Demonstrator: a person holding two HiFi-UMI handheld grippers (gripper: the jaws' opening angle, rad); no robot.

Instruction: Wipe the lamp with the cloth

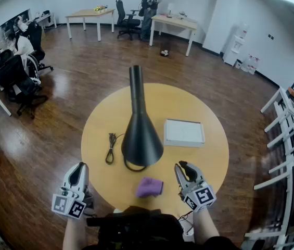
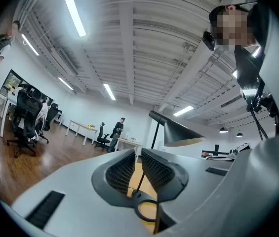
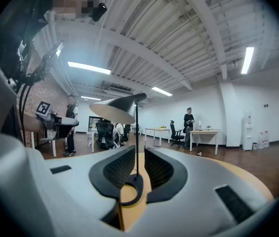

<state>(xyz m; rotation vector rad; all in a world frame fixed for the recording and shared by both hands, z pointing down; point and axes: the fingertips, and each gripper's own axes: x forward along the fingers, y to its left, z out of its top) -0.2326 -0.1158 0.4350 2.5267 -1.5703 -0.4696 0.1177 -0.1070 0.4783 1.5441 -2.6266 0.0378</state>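
The middle of the round table (image 1: pixel 178 105) is taken up by the lamp (image 1: pixel 140 134), its wide shade spread over the centre. At 3 o'clock the way is blocked by a white box (image 1: pixel 183 132), and at 8 o'clock a coiled cord (image 1: pixel 110 147) is laid. Bare wood is left from 10 to 2 o'clock. At 6 o'clock the cloth (image 1: pixel 150 187) is flanked by open strips, reachable by the left gripper (image 1: pixel 78 167) and the right gripper (image 1: pixel 183 166).

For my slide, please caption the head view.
Black lamp, purple cloth, white box on round table; left gripper and right gripper empty.
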